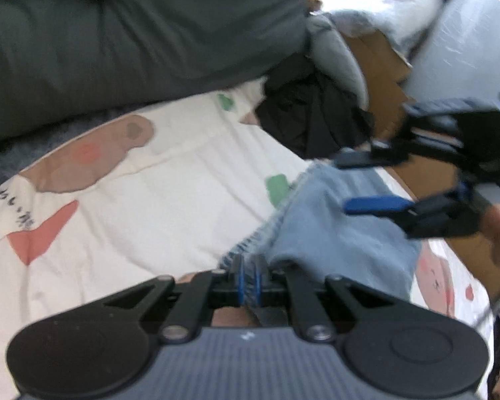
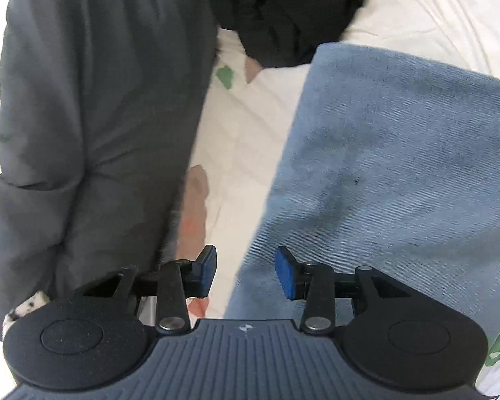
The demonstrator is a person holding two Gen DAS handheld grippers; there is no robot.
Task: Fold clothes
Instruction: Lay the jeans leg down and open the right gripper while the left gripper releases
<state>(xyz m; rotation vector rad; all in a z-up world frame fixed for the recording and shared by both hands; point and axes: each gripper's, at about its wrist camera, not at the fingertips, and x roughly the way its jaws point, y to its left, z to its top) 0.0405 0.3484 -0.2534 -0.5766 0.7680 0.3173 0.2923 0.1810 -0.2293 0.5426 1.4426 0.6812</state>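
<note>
Jeans are lying on the bed sheet, right of centre. Left tongs are sitting at the jeans' near frayed edge, clamped on it. Right tongs are hanging over the jeans' far right part. Jacket is lying behind, to the left; a dark garment is bunching beside it, behind the jeans.
</note>
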